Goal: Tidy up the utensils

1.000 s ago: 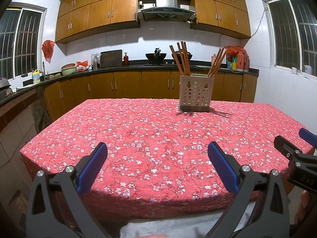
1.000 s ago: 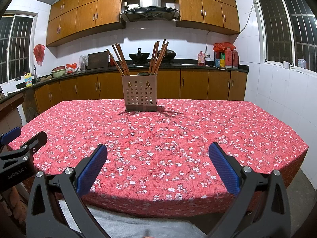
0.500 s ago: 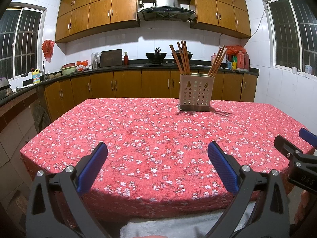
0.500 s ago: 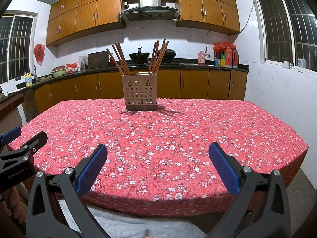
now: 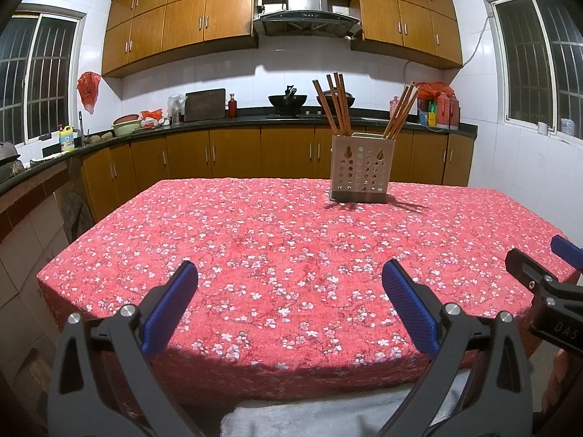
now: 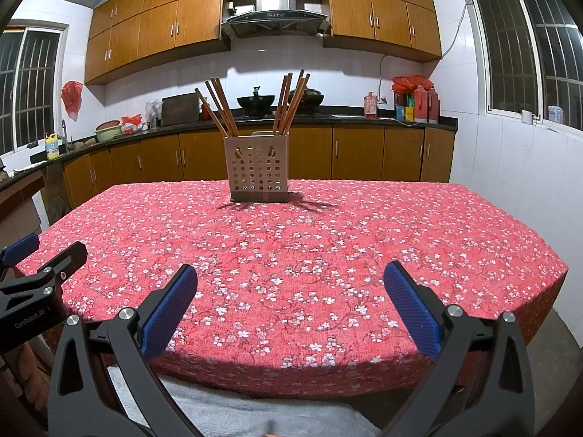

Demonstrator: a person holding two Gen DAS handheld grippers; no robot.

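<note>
A perforated beige utensil holder [image 5: 362, 169] is standing upright on the far half of the desk [image 5: 255, 240], which is wearing a red cloth printed with small white blossoms. Two bunches of brown chopsticks are sticking out of its top: the left bunch [image 5: 335, 103] is leaning toward the left, and the right bunch [image 5: 400, 111] is fanning out to the right. From the right wrist view the holder [image 6: 258, 169] is sitting close to the middle of the far edge, casting a thin shadow onto the cloth in front of it.

The left gripper [image 5: 289, 296] is hovering over the near edge of the desk, its blue-padded fingers [image 5: 169, 307] spreading wide apart and gripping nothing. The right gripper [image 6: 291, 296] is hanging beside it at the same near edge, its fingers [image 6: 413, 309] equally splayed and carrying nothing; part of it is showing at the right rim of the left view. Both are well apart from the holder.

A pale towel [image 6: 226, 411] is lying below the grippers. Behind the desk, wooden cabinets [image 5: 233, 151] are running under a dark worktop bearing a wok [image 5: 288, 101], bottles [image 5: 442, 109] and a cutting board [image 5: 204, 105], with a range hood [image 5: 306, 11] hanging above.
</note>
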